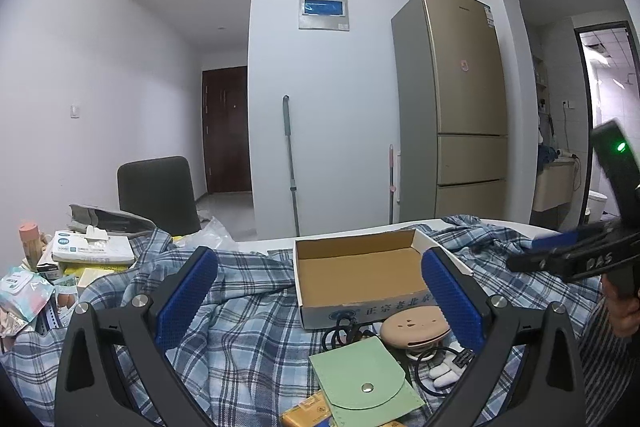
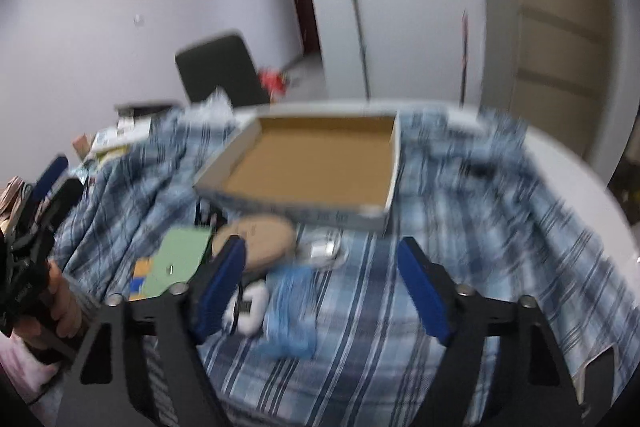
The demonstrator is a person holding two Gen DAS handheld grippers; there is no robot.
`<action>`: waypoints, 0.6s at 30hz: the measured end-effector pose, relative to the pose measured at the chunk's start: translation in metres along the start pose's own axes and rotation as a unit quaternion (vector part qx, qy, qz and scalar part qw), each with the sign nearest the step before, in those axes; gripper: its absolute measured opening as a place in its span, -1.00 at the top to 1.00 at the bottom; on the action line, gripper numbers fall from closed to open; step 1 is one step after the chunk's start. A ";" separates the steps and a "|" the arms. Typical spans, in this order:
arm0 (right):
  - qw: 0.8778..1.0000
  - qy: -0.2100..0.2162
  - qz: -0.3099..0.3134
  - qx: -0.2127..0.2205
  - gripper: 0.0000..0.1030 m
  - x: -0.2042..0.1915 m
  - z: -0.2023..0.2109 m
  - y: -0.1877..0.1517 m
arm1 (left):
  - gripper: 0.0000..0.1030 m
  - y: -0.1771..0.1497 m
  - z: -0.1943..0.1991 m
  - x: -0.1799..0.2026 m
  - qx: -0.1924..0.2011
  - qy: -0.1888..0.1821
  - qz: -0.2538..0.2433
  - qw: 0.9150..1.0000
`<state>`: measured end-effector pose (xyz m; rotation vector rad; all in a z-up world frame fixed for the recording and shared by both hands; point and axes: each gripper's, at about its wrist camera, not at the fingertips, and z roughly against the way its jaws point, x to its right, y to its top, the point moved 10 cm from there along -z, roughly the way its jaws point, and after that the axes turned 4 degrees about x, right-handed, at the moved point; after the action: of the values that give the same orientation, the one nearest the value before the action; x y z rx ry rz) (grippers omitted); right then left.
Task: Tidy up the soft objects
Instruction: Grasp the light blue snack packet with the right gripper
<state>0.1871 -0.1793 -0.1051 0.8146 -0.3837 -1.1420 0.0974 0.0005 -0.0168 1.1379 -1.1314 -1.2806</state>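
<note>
While both tools stand wide apart and hold nothing, the left tool [image 1: 320,291] and right tool [image 2: 322,279] hover above the blue plaid cloth [image 1: 248,331], which lies rumpled over the bench [image 2: 568,163]. On the cloth rests an open cardboard box [image 2: 320,163], with a green pouch [image 1: 366,375] just before it.

Yellow packet [image 1: 306,414] cut off; right-wrist view blurred.
</note>
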 end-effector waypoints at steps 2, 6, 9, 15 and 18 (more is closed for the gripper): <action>0.999 0.013 -0.010 -0.044 -0.01 -0.002 -0.014 -0.018 | -1.00 -0.001 0.000 0.001 -0.001 0.002 0.000 1.000; 0.993 0.042 -0.033 -0.107 0.22 -0.011 -0.035 -0.046 | -1.00 -0.001 0.000 -0.001 -0.002 0.003 0.004 1.000; 0.993 0.047 -0.020 -0.111 0.26 -0.020 -0.038 -0.054 | -1.00 -0.001 0.000 -0.001 -0.002 0.004 0.004 1.000; 0.991 0.025 -0.007 -0.133 0.37 -0.022 -0.049 -0.060 | -1.00 -0.005 0.000 -0.001 -0.019 0.002 0.004 1.000; 0.990 0.013 0.011 -0.141 0.38 -0.023 -0.053 -0.061 | -1.00 -0.011 -0.003 0.000 -0.051 -0.001 0.010 0.999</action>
<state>0.1728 -0.1493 -0.1825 0.5758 -0.2022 -1.1330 0.0993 0.0005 -0.0277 1.0476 -1.0642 -1.3107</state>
